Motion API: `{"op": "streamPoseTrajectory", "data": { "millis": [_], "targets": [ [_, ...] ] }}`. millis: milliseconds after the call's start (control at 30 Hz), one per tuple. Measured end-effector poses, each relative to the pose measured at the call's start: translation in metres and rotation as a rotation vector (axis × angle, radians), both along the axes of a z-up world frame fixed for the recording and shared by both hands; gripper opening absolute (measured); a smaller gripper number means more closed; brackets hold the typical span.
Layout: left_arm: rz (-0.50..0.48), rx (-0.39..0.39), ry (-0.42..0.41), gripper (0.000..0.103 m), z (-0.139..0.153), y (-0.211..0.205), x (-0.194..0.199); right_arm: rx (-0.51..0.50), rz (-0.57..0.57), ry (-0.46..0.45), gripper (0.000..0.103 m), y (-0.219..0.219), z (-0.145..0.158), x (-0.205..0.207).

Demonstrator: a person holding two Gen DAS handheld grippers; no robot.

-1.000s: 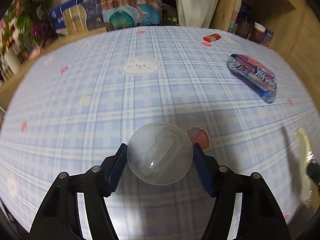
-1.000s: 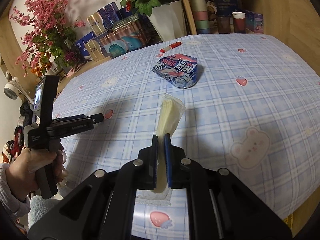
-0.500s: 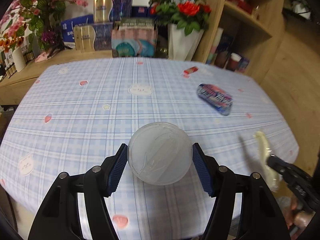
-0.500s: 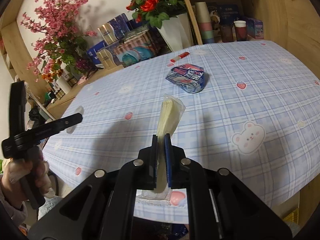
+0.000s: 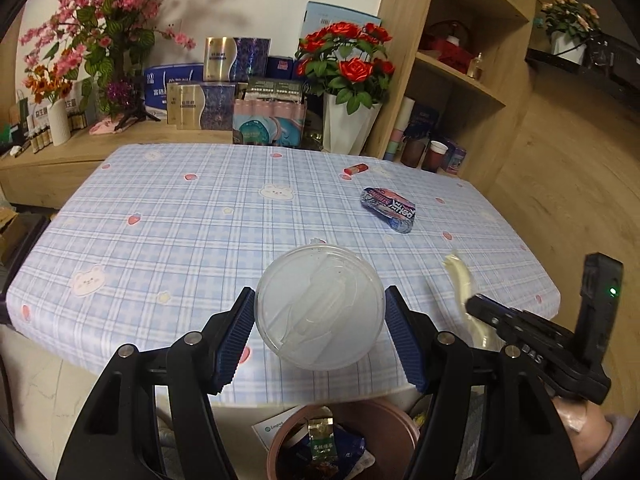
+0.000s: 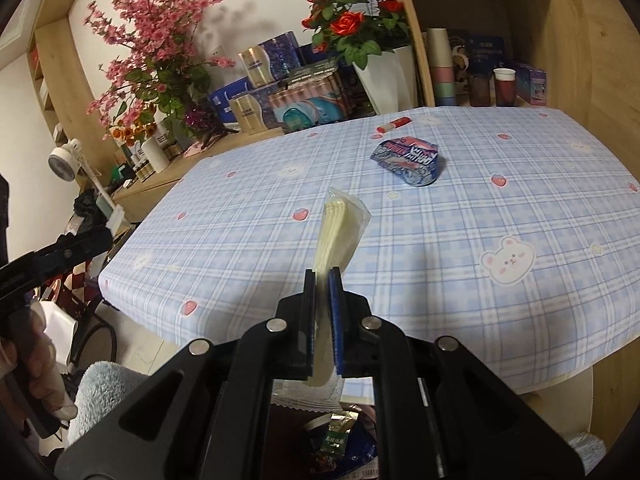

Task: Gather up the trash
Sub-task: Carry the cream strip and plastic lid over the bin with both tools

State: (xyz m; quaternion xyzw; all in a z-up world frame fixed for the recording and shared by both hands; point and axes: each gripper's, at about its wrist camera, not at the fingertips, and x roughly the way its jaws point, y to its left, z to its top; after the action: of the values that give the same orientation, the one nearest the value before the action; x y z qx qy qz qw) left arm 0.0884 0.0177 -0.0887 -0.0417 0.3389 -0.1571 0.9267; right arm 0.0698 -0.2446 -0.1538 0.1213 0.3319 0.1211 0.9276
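While we've got both tongs over the bin (image 5: 344, 444), left gripper (image 5: 320, 332) is clamped on the clear plastic lid (image 5: 318, 312). Right gripper (image 6: 322, 312) is pinched tight on a yellowish wrapper (image 6: 340, 232); blue snack bag (image 5: 390, 208) sits on the table (image 5: 180, 216) w/ nothing touching it.

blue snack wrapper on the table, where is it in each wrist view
Left wrist: blue snack wrapper lies right of centre, upper middle, on the plaid tablecloth.
Right wrist: blue snack wrapper lies right of centre, upper part.
Shared landmark: the red rose pot behind the table.
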Motion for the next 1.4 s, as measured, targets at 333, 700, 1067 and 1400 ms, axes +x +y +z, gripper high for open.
{"op": "streamPoseTrajectory", "data": {
  "millis": [333, 700, 1067, 1400],
  "targets": [
    [0.043, -0.026, 0.000, 0.064, -0.001, 0.025, -0.041, -0.049, 0.093, 0.019, 0.011, 0.031, -0.005, -0.024],
    [0.062, -0.053, 0.003, 0.064, 0.000, 0.042, -0.069, -0.048, 0.131, 0.067, 0.011, 0.045, -0.018, -0.055],
    [0.071, -0.067, -0.031, 0.064, 0.011, 0.044, -0.094, -0.067, 0.157, 0.079, 0.011, 0.049, -0.015, -0.078],
    [0.051, -0.058, -0.045, 0.064, 0.015, 0.039, -0.108, -0.059, 0.150, 0.110, 0.011, 0.043, -0.023, -0.092]
  ]
}}
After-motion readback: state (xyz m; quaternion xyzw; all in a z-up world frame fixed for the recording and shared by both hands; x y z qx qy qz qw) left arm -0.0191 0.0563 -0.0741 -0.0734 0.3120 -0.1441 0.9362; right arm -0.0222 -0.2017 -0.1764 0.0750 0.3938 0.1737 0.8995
